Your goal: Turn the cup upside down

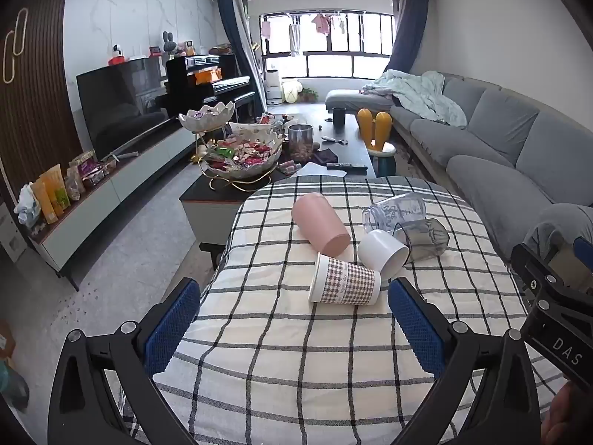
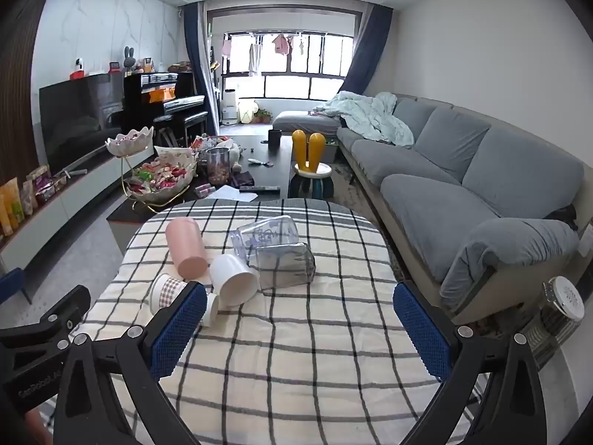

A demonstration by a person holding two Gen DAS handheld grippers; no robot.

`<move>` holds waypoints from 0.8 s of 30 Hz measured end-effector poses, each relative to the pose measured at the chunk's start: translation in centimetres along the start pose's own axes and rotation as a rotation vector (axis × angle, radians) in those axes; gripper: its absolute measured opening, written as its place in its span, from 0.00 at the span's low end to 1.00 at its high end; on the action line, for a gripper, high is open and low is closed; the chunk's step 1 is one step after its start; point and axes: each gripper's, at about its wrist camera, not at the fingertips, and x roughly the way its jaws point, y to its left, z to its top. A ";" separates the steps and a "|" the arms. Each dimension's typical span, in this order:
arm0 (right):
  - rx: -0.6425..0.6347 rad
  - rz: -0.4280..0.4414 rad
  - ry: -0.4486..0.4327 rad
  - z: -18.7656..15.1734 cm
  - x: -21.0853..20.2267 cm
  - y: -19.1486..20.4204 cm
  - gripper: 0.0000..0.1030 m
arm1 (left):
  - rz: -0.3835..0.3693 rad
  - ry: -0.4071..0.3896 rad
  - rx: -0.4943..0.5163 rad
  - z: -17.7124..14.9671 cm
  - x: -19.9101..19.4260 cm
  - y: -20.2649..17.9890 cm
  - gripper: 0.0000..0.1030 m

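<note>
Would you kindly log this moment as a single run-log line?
stage: pre-grasp | left gripper: open, empty | right gripper: open, empty | cups: five on their sides on checked cloth | nearest left: plaid cup

Wide-open left claw [image 1: 292, 319] hovers near the checked paper cup [image 1: 344, 284] lying sideways on the tablecloth [image 1: 296, 371].

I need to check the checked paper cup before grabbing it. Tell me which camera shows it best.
The left wrist view: the checked paper cup lies on its side there, whole and unblocked, between the open fingers. In the right wrist view, the right gripper's left finger hides most of it, leaving only its ends visible.
</note>
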 end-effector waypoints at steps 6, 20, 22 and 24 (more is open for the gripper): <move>-0.004 -0.002 0.005 0.0 0.0 0.0 0.98 | 0.005 0.007 0.001 0.0 0.1 0.0 1.00; -0.003 -0.002 0.008 0.0 0.1 0.0 0.98 | -0.003 0.009 0.000 0.0 0.1 0.0 1.00; -0.003 -0.002 0.008 0.1 0.1 0.0 0.98 | -0.004 0.012 -0.001 0.1 0.1 -0.2 1.00; -0.003 -0.002 0.009 0.1 0.1 0.0 0.98 | -0.003 0.014 -0.002 0.3 0.0 -0.4 1.00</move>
